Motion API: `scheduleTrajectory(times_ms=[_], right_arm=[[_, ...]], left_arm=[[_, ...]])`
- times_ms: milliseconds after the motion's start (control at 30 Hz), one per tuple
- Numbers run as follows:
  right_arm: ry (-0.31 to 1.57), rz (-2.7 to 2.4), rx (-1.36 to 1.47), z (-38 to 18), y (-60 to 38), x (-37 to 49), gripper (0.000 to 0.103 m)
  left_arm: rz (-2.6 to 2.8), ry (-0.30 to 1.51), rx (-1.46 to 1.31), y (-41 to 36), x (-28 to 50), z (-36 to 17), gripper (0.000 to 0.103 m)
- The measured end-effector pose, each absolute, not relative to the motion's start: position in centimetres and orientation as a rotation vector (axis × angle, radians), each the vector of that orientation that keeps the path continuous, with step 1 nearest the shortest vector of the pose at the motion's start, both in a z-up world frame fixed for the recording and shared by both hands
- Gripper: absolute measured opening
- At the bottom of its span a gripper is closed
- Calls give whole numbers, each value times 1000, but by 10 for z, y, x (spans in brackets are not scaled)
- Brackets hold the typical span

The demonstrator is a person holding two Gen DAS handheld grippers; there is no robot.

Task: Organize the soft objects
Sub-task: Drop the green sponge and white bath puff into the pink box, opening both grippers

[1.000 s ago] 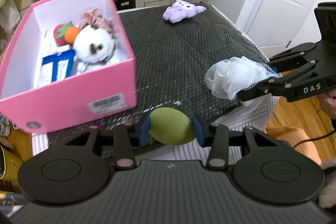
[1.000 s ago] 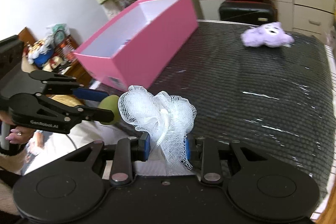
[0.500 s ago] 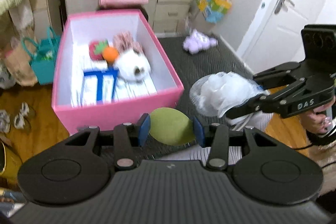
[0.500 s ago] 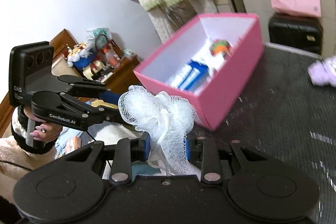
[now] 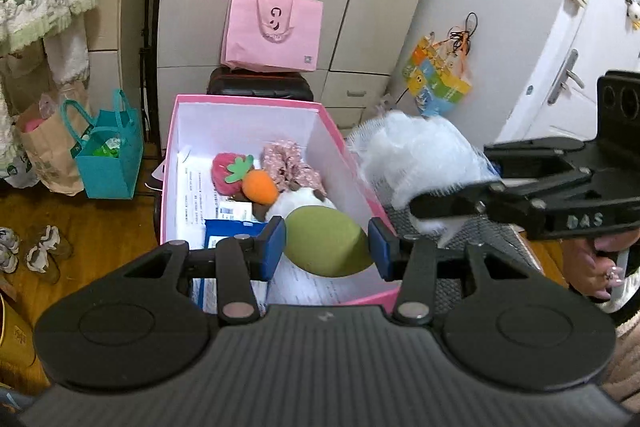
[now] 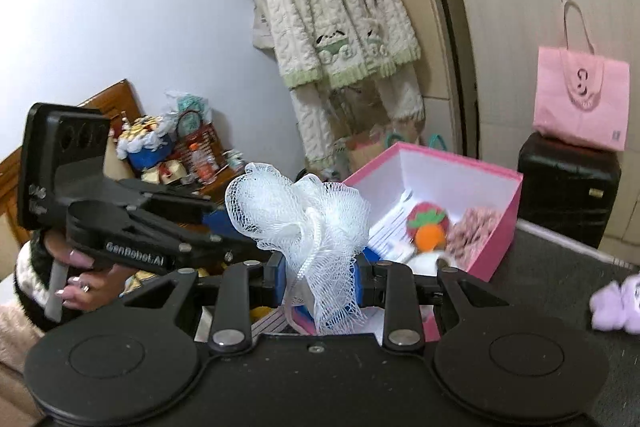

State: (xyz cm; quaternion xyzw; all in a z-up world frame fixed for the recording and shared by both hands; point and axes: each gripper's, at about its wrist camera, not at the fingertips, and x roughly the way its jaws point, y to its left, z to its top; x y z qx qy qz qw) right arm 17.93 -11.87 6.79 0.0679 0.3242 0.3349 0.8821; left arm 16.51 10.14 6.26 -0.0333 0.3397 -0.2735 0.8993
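Note:
My left gripper is shut on a green egg-shaped sponge and holds it above the near end of the pink box. My right gripper is shut on a white mesh bath pouf, held just right of the box's right wall; the pouf also shows in the left wrist view. Inside the box lie a strawberry plush, an orange plush, a pink floral item and a white plush. A purple plush lies on the dark mat.
A pink tote bag sits on a black case behind the box. A teal bag and a paper bag stand on the wooden floor at left. Shoes lie nearby. A cardigan hangs on the wall.
Both grippers have risen and moved toward the box. The sponge now hangs over the box's inside, and the pouf has come up beside the box's right wall.

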Motion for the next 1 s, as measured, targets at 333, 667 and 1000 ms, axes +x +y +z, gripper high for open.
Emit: scheduleTrajectory(times_ms=[333, 667, 1000], right_arm=[[760, 665, 54, 30, -103, 223, 35], [870, 715, -84, 1, -83, 234, 46], [812, 669, -148, 4, -80, 230, 79]], left_arm=[[-407, 698, -24, 107, 217, 30, 45], [-419, 725, -39, 101, 246, 13, 46], [-404, 676, -31, 96, 240, 24, 59]])
